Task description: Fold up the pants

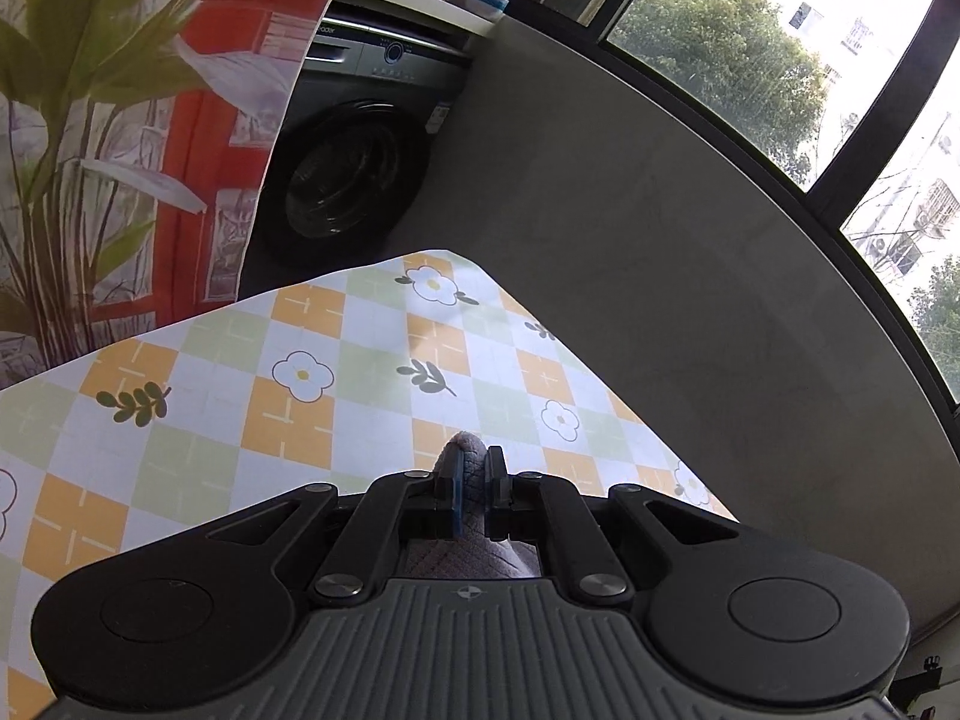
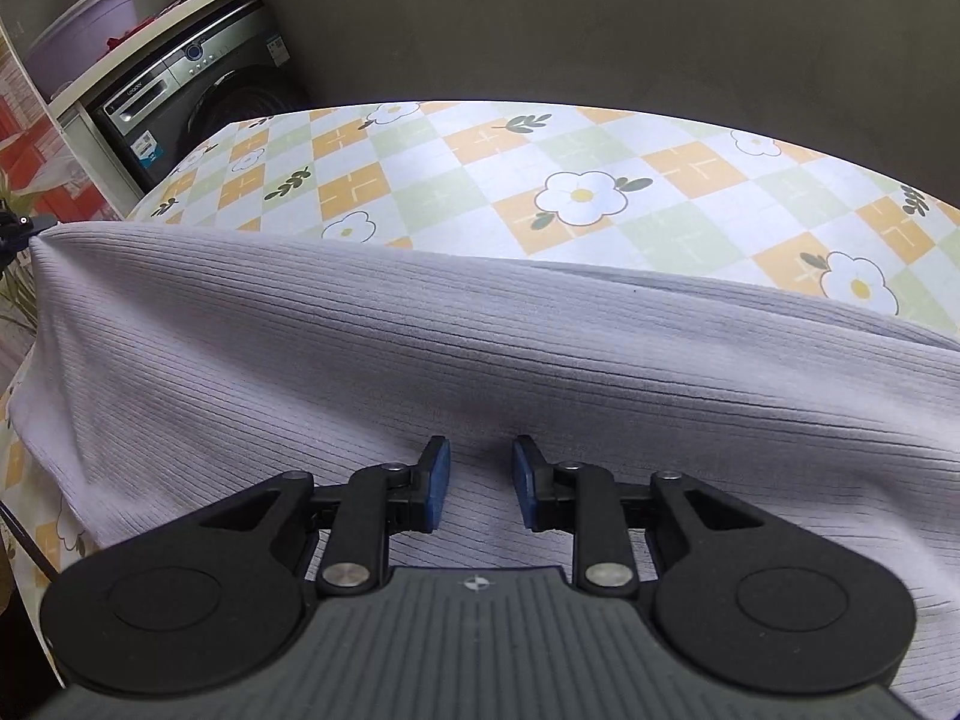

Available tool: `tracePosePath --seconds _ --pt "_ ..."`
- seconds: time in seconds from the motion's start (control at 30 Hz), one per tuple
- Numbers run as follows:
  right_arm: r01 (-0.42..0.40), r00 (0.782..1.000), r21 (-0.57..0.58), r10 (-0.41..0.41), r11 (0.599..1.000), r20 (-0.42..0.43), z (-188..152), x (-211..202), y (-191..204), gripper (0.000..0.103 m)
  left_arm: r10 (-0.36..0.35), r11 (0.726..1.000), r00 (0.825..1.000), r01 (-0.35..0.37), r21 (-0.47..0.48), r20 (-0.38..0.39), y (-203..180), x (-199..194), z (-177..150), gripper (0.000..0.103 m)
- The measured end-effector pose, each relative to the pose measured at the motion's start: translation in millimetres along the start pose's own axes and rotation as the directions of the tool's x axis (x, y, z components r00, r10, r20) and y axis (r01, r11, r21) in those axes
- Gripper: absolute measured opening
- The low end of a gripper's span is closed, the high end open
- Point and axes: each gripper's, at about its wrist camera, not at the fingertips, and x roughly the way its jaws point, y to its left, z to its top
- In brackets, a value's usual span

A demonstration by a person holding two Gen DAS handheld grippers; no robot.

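Note:
The pants (image 2: 420,348) are pale lilac ribbed fabric, spread wide across the checked flower tablecloth (image 2: 480,168). My right gripper (image 2: 480,474) hovers low over their near part. Its blue pads (image 2: 440,474) stand apart, with flat cloth beneath and nothing pinched. At the far left a corner of the pants (image 2: 42,240) is pulled up to a point, where a bit of my left gripper (image 2: 15,228) shows. In the left wrist view my left gripper (image 1: 474,480) is shut on a bunched fold of the pants (image 1: 465,447), lifted above the tablecloth (image 1: 240,396).
A dark front-loading washing machine (image 1: 354,168) stands past the table's far corner under a white counter. A leaf-print curtain (image 1: 120,120) hangs at the left. A grey wall (image 1: 600,240) and a window (image 1: 750,60) run behind. A purple basin (image 2: 78,30) sits on the counter.

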Motion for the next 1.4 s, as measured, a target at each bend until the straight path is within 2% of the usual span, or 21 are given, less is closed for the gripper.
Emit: tracePosePath --seconds 0.13,0.17,0.23,0.3,0.33,0.4,0.53,0.73,0.83,0.93,1.17,1.23,1.27,1.3,1.4 --pt "0.004 1.0 0.015 -0.004 1.0 0.001 0.4 -0.4 -3.7 0.024 0.059 0.998 0.994 -0.06 -0.01 -0.088 3.9 40.5 -4.1 0.007" --pt "0.004 1.0 0.018 -0.004 1.0 0.002 0.3 -0.7 -4.1 0.024 0.061 0.998 0.991 -0.061 0.002 -0.118 4.2 50.1 -4.7 0.01" --pt "0.007 1.0 0.019 -0.007 1.0 0.003 -0.7 -3.6 -4.8 0.024 0.072 0.997 0.99 -0.069 0.032 -0.125 4.8 54.8 -1.9 0.017" --pt "0.007 1.0 0.016 -0.007 1.0 0.008 -1.2 -5.3 -4.4 0.024 0.056 0.998 0.992 -0.054 0.022 -0.109 9.4 48.6 4.6 0.043" --pt "0.007 1.0 0.018 -0.007 1.0 0.011 -1.7 -6.0 -5.0 0.025 0.046 0.999 0.994 -0.045 0.017 -0.095 12.7 42.5 8.7 0.045" --pt "0.016 1.0 0.031 -0.017 0.999 0.021 -1.5 -6.7 -7.4 0.025 0.057 0.998 0.994 -0.056 0.016 -0.094 19.8 32.1 16.4 0.044" --pt "0.018 0.999 0.068 -0.02 0.998 0.027 0.7 -9.1 -14.1 0.025 0.063 0.997 0.988 -0.069 -0.038 -0.142 38.4 11.8 22.1 0.043" --pt "0.001 0.999 0.037 -0.002 0.999 0.032 -2.0 -21.1 -14.7 0.025 0.079 0.983 0.972 -0.113 -0.146 -0.22 65.1 -37.9 -1.9 0.043" --pt "-0.001 0.999 0.046 -0.001 0.999 0.041 -6.8 -31.7 -20.6 0.025 0.09 0.967 0.964 -0.144 -0.21 -0.25 81.1 -60.4 -24.3 0.043" --pt "0.0 0.999 0.054 -0.003 0.999 0.044 -15.0 -43.6 -29.3 0.025 0.075 0.938 0.962 -0.157 -0.307 -0.262 94.6 -76.2 -43.9 0.043" --pt "0.034 0.998 0.093 -0.038 0.995 0.04 -40.7 -68.1 -53.0 0.025 0.034 0.889 0.958 -0.159 -0.429 -0.285 95.3 -65.2 -75.0 0.043" --pt "0.04 0.998 0.106 -0.045 0.994 0.043 -45.9 -73.3 -57.6 0.025 0.025 0.872 0.963 -0.152 -0.465 -0.267 94.3 -59.5 -79.9 0.032" --pt "0.044 0.998 0.109 -0.049 0.993 0.043 -48.3 -76.0 -59.7 0.025 0.033 0.874 0.966 -0.152 -0.461 -0.257 91.3 -58.6 -80.9 0.017" --pt "0.046 0.998 0.109 -0.051 0.993 0.044 -50.3 -77.9 -61.1 0.025 0.046 0.883 0.968 -0.155 -0.444 -0.246 87.8 -59.2 -80.7 0.011" --pt "0.052 0.997 0.113 -0.057 0.992 0.045 -56.1 -82.8 -65.5 0.025 0.075 0.905 0.973 -0.159 -0.394 -0.22 76.0 -58.9 -78.5 0.008"
